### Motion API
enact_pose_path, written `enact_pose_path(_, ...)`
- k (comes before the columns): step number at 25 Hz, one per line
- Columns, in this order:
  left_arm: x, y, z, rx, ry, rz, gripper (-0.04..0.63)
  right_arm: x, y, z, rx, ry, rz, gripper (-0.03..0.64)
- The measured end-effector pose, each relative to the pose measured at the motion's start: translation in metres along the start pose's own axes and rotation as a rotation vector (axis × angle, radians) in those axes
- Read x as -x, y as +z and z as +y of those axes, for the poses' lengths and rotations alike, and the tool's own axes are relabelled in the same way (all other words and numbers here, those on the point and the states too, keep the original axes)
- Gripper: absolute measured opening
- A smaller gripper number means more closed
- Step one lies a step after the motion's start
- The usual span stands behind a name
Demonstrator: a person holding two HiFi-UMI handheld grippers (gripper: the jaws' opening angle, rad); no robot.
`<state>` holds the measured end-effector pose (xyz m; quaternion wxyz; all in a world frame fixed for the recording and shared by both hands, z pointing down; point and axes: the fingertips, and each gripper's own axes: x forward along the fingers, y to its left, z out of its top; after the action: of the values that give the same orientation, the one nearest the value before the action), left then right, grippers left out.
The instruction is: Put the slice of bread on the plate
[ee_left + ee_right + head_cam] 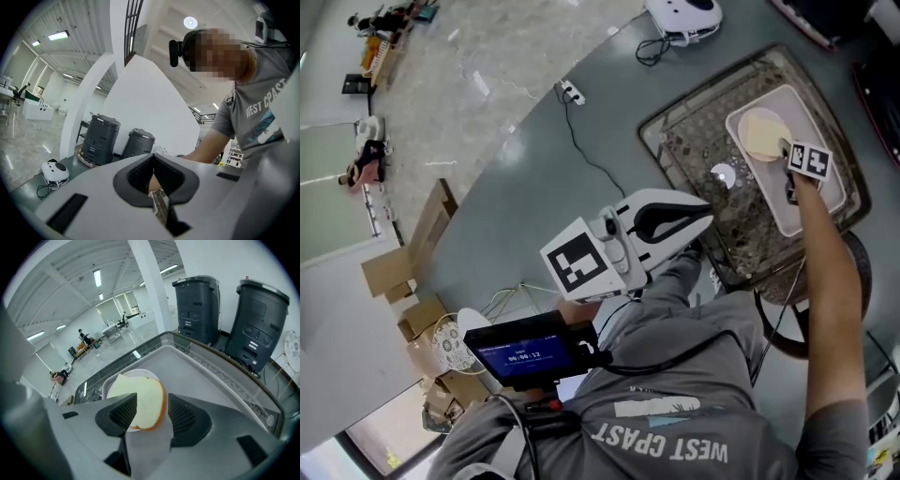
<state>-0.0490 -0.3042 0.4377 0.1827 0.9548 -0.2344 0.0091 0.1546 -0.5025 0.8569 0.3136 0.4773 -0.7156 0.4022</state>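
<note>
One bread slice flat on plate

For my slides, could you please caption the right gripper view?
Right gripper, jaws open, above a bread slice lying on a white plate in a tray.

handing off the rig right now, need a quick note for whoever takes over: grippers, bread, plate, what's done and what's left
Left gripper: shut, nothing between its jaws, held near the body, away from the tray.
Right gripper: open above the tray, jaws apart either side of the slice of bread, pads not pressing on it.
Slice of bread: lying on the plate, which sits at one end of the tray.
Done: the slice looks placed on the plate and is not gripped.
Left: probably only to lift the right gripper clear without nudging the slice.
</note>
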Motion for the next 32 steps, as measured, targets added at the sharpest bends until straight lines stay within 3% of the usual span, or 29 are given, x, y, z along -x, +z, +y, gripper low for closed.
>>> enact_pose_path(7, 0.0, -0.002, 0.002, -0.03, -0.024, -0.032, 0.008, 0.031, 0.026, -0.002, -0.022, -0.012, -0.16, 0.187)
enact_pose_path(12, -0.003, 0.012, -0.013, -0.056, -0.076, -0.059, 0.008, 0.093, 0.056, 0.013, -0.04, 0.024, -0.3, 0.184)
enact_pose_path(16, -0.005, 0.028, -0.028, -0.082, -0.122, -0.081, 0.009, 0.158, 0.079, 0.041, -0.056, 0.1, -0.443, 0.018)
enact_pose_path(18, -0.007, 0.035, -0.036, -0.1, -0.15, -0.09, 0.008, 0.194, 0.09, 0.061, -0.051, 0.154, -0.518, 0.006)
enact_pose_path(27, -0.004, 0.068, -0.062, -0.186, -0.232, -0.113, 0.009, 0.378, 0.104, 0.168, 0.134, 0.316, -0.802, 0.007)
enact_pose_path(32, -0.001, 0.085, -0.078, -0.239, -0.255, -0.138, 0.009, 0.466, 0.088, 0.211, 0.273, 0.33, -0.91, 0.006)
